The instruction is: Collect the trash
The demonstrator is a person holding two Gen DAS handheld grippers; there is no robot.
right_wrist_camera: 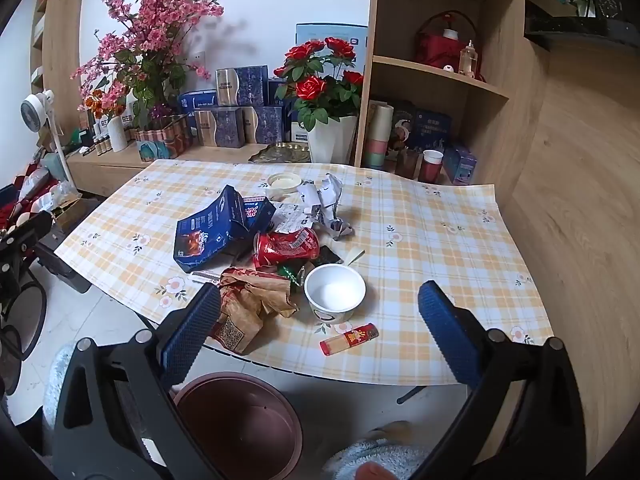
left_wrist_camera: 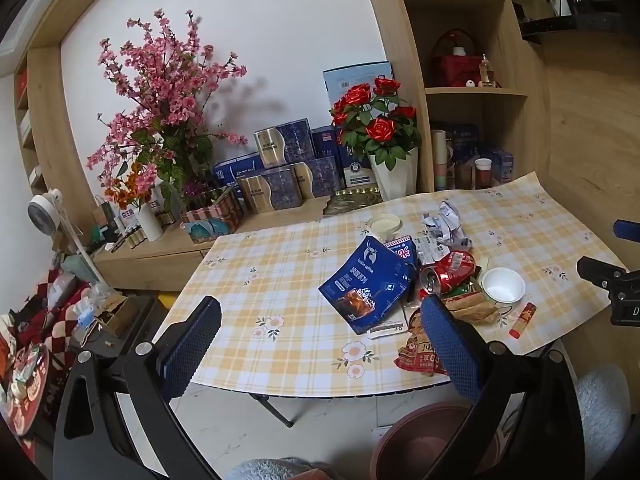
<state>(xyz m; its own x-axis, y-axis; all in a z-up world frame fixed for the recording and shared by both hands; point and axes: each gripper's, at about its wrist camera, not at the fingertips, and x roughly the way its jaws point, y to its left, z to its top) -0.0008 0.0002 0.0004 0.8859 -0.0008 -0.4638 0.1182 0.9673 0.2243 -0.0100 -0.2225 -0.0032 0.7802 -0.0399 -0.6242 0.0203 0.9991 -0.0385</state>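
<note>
**First pick from the trash pile**

Hovering short of the table [right_wrist_camera: 440,216], both grippers stand with jaws spread wide and nothing between them: the left gripper [left_wrist_camera: 320,334] on the blue-box side, the right gripper [right_wrist_camera: 320,312] lined up over the cup.

Taking the white cup [right_wrist_camera: 335,290] as the landmark, the trash sits bunched around it. A crushed red can [right_wrist_camera: 286,246] lies on its side just behind the cup, a crumpled brown bag [right_wrist_camera: 252,300] touches the cup's left flank, and a blue box [right_wrist_camera: 210,230] leans tilted further left, beyond the can. Crumpled paper [right_wrist_camera: 326,204] lies well behind the cup, with a shallow round lid or dish [right_wrist_camera: 284,181] near it. A small red tube [right_wrist_camera: 349,339] rests alone just in front of the cup. The brown bin [right_wrist_camera: 240,420] stands on the floor below the table edge, in front of the cup.

Nothing looks collected yet, so the step in hand is probably the first pick. The right gripper would do best to take something loose and near, the cup or the tube, closing across the cup's rim from above, not pushing it into the bag. The box is better left to the left gripper, gripped across its thin side. The short drop to the bin favours carrying one item at a time.
</note>
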